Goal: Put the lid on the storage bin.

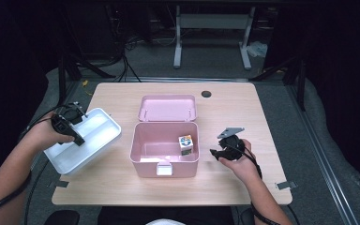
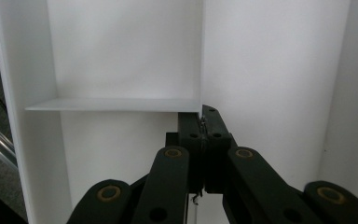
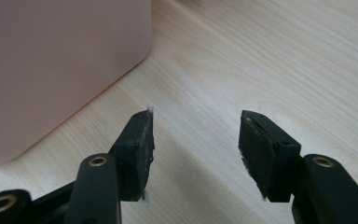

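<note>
A white divided tray (image 1: 96, 133) hangs tilted over the table's left edge. My left gripper (image 1: 77, 139) is shut on one of its thin inner divider walls. In the left gripper view the jaws (image 2: 204, 122) pinch that wall where it meets a cross divider (image 2: 112, 105); the tray's compartments (image 2: 270, 70) look bare. An open pink box (image 1: 143, 157) sits mid-table with its lid (image 1: 167, 108) laid back. A small colourful cube (image 1: 185, 144) stands in its right part. My right gripper (image 1: 214, 152) rests open just right of the box (image 3: 51, 60), with nothing between its fingertips (image 3: 196, 140).
The wooden table (image 1: 225, 112) has a dark round spot (image 1: 206, 93) near its far edge and grey tape marks (image 1: 283, 185) at the near corners. A metal stand (image 1: 213, 28) sits on the floor beyond the table.
</note>
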The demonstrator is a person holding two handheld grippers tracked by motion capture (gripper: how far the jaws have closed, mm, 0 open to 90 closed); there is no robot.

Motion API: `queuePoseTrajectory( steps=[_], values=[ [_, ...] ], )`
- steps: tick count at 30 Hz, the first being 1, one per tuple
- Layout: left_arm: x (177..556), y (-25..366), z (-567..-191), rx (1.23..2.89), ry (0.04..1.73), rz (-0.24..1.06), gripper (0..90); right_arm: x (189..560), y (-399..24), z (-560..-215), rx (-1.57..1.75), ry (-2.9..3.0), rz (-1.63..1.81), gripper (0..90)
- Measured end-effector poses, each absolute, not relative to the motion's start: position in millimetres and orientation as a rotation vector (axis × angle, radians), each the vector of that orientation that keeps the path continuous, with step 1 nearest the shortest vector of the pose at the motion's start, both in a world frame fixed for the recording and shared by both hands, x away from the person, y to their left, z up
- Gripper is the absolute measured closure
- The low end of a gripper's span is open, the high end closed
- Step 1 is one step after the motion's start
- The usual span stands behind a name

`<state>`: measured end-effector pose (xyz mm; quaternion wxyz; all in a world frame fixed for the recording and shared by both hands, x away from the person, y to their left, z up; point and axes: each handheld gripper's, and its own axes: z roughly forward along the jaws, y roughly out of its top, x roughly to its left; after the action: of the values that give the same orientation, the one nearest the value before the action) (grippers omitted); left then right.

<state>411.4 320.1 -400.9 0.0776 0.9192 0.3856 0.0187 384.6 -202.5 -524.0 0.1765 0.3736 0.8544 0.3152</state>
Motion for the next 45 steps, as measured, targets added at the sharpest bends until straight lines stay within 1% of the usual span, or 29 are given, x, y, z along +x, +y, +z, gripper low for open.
queuePoseTrajectory(
  steps=[12, 17, 30, 34, 45],
  values=[
    [413, 305, -381, 2.759, 1.078, 0.078, 89.0, 385, -203, -525, 1.058, 2.416, 0.894, 45.0],
    [415, 294, -378, 2.796, 0.993, 0.093, 89.0, 385, -202, -525, 1.062, 2.421, 0.898, 45.0],
    [422, 247, -363, 2.882, 0.735, 0.123, 88.9, 385, -204, -525, 1.064, 2.417, 0.898, 45.0],
    [423, 231, -361, 2.884, 0.666, 0.119, 88.9, 385, -204, -525, 1.066, 2.416, 0.900, 45.0],
    [428, 192, -365, 2.908, 0.529, 0.090, 88.9, 386, -206, -526, 1.076, 2.417, 0.908, 45.0]
  ],
)
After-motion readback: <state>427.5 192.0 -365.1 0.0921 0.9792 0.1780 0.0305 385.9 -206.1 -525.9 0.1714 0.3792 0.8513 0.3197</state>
